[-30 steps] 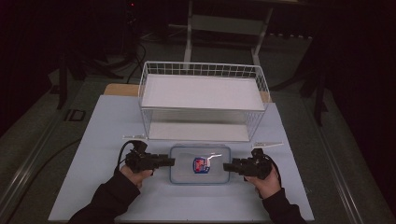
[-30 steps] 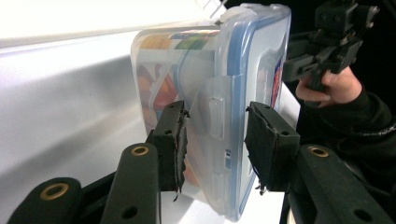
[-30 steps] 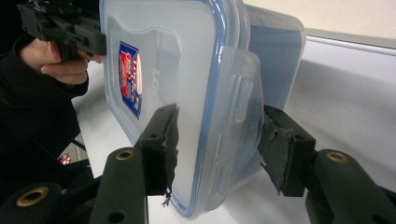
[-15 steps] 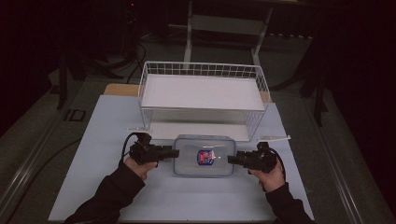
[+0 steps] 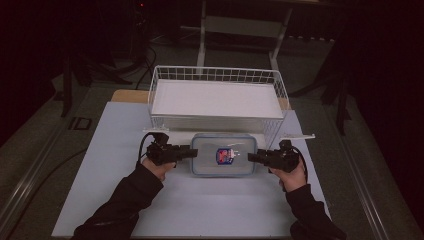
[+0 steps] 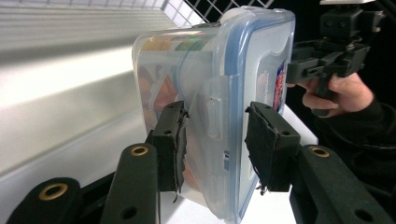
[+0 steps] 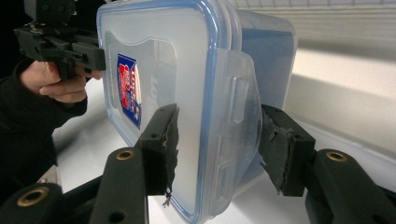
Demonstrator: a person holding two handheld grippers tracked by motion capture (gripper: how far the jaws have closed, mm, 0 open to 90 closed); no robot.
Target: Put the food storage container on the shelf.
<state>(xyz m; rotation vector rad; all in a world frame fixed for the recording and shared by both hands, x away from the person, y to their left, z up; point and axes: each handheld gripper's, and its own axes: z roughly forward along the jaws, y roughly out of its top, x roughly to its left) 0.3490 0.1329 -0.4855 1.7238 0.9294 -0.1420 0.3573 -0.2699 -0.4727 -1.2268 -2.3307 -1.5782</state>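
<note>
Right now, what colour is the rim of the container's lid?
Blue, around a clear frosted lid; clearest in the right gripper view.

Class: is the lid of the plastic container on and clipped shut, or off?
On and shut. The blue-rimmed lid sits flush on the container, and its side clip lies folded down against the wall.

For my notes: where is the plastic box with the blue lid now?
High view: the plastic box is centred near the table's front, before the wire basket, between the left claw and right claw.

Clear glossy plastic container (image 5: 223,154), white wire basket (image 5: 218,75)
</note>
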